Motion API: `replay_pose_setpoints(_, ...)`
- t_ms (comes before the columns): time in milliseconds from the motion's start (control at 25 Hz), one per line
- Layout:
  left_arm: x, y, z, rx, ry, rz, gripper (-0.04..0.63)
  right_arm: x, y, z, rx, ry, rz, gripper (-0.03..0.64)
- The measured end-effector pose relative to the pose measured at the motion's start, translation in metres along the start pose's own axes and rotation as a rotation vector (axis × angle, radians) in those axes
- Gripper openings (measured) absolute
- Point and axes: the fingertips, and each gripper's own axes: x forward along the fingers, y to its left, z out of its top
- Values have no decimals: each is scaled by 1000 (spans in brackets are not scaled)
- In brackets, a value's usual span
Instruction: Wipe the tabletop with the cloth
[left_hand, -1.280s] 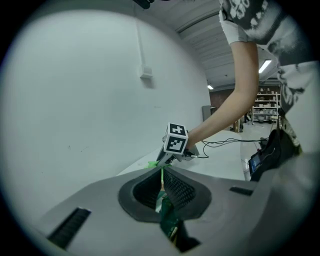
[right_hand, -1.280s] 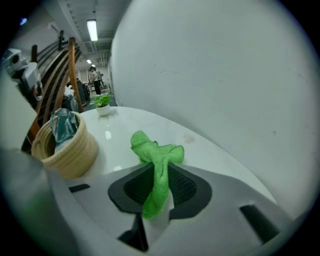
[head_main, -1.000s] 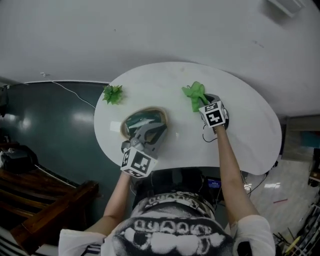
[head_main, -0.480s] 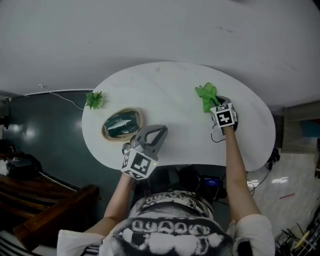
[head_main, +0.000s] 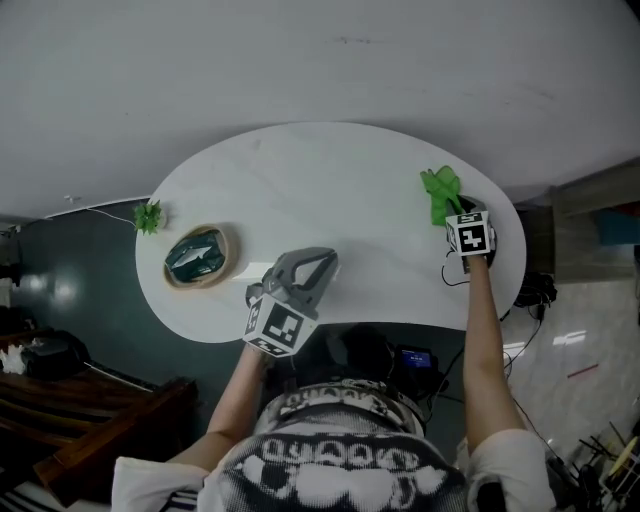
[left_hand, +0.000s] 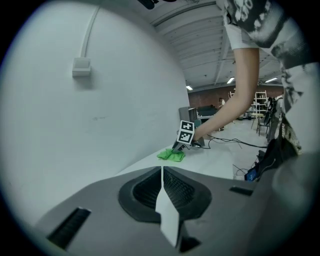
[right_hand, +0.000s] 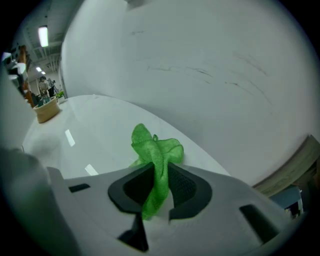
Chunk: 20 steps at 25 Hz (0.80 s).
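Basket of dark contents, cloth pinched

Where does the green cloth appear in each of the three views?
Head view: cloth at the tabletop right end, just ahead of the right gripper.
Left gripper view: cloth small, near centre, far along the tabletop.
Right gripper view: cloth at centre, clamped between the jaws.
Shared landmark: the white tabletop.

Right gripper at cloth, tabletop right edge; left gripper near front edge.
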Motion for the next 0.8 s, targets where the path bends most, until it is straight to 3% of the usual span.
replay_pose_setpoints(440, 59, -55, 39, 40, -27, -76, 12, -53, -121, -111, 121, 76, -144, 84)
replay_pose_setpoints(640, 57, -62, 36, 35, -14, -63, 12, -64, -134, -130, 134, 88, -163, 84)
replay_pose_setpoints(800, 45, -58, 29, 20, -12, -32, 12, -67, -128, -119, 106, 76, -169, 84)
